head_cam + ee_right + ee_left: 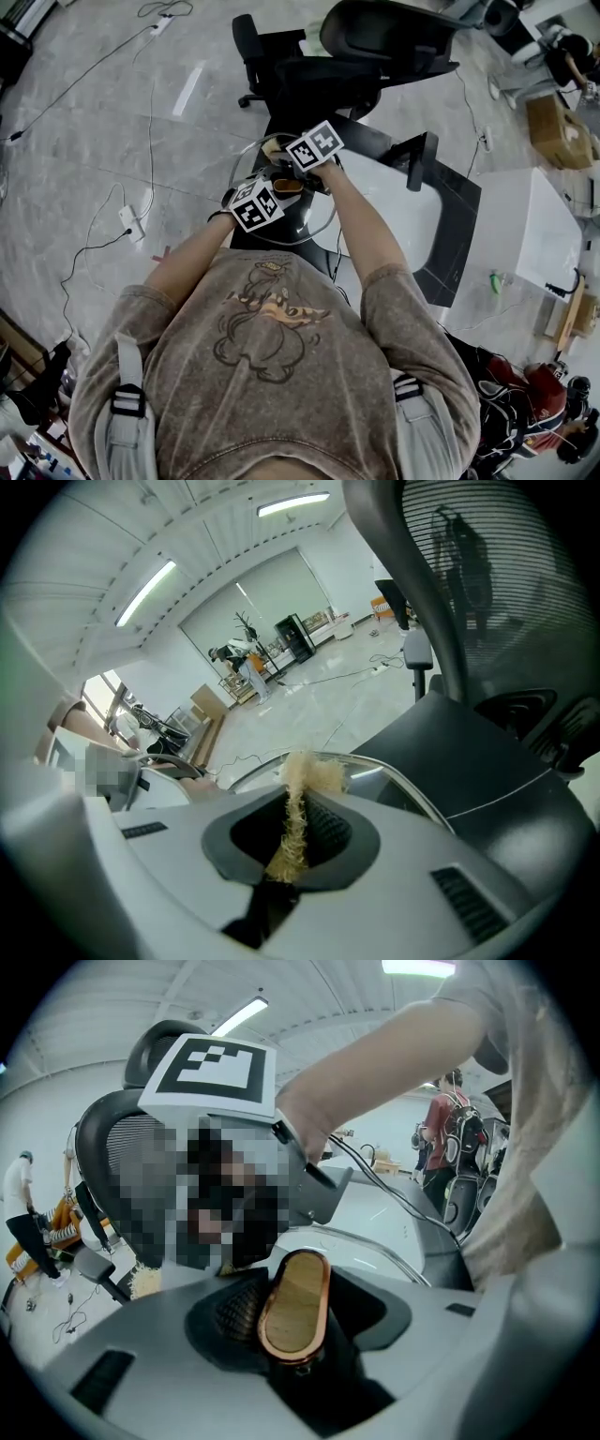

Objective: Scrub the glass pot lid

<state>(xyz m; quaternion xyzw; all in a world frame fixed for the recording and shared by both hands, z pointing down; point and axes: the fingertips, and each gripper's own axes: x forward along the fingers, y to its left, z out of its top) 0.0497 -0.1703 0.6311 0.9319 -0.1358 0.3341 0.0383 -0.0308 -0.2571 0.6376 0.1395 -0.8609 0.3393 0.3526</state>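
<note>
1. The chair [375, 47] stands just ahead of us and bars the way forward.
2. The desk [403, 217] fills the room below and to our right.
3. On our left the floor [75, 141] lies open, crossed only by cables [150, 131].
4. The lid [305, 220], clamped in the left gripper [286, 186], meets the scrubber [274, 147] in the right gripper [279, 152]; we see no gap between them.

No words, numbers or brand names are readable. The only signs are black-and-white square markers on the left gripper's cube [255, 206] and the right gripper's cube [314, 145]. The shirt [272, 375] carries a drawing without letters.
</note>
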